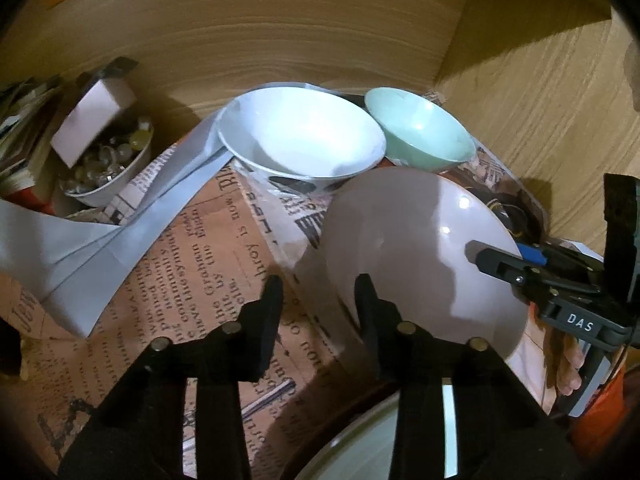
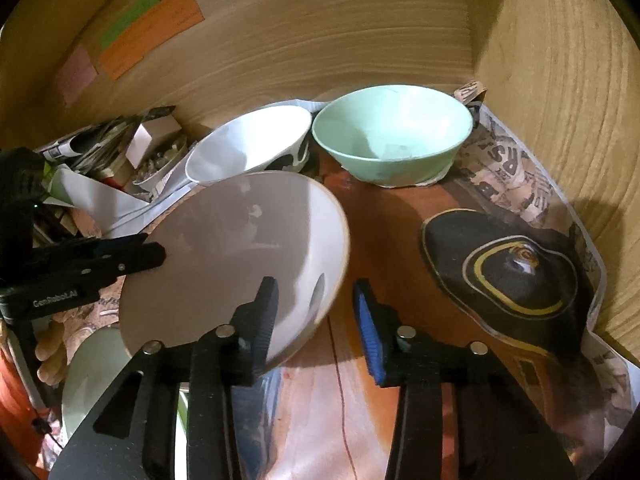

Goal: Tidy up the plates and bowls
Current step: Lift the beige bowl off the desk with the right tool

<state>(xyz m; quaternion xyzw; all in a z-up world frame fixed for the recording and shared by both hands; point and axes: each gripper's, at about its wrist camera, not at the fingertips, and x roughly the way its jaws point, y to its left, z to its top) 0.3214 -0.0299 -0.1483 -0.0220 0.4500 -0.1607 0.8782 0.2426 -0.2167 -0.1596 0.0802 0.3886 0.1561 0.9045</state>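
A pale pinkish-white plate [image 1: 420,248] is held tilted above the newspaper-lined shelf; it also shows in the right wrist view [image 2: 240,264]. My left gripper [image 1: 318,292] straddles its left rim, jaws apart. My right gripper [image 2: 314,300] straddles its right rim, jaws apart; one finger [image 1: 496,258] lies on the plate's face in the left view. Behind stand a white bowl [image 1: 300,136] with dark patches, also in the right wrist view [image 2: 248,144], and a mint-green bowl [image 1: 420,132], also there [image 2: 392,136]. Another pale plate [image 2: 96,376] lies low at the left.
Wooden walls [image 1: 280,32] close the back and right side. At the left are a small bowl of glass beads [image 1: 108,164], a white box [image 1: 96,116], stacked papers and grey paper strips [image 1: 80,248]. A black-and-gold picture [image 2: 512,276] is printed on the liner at right.
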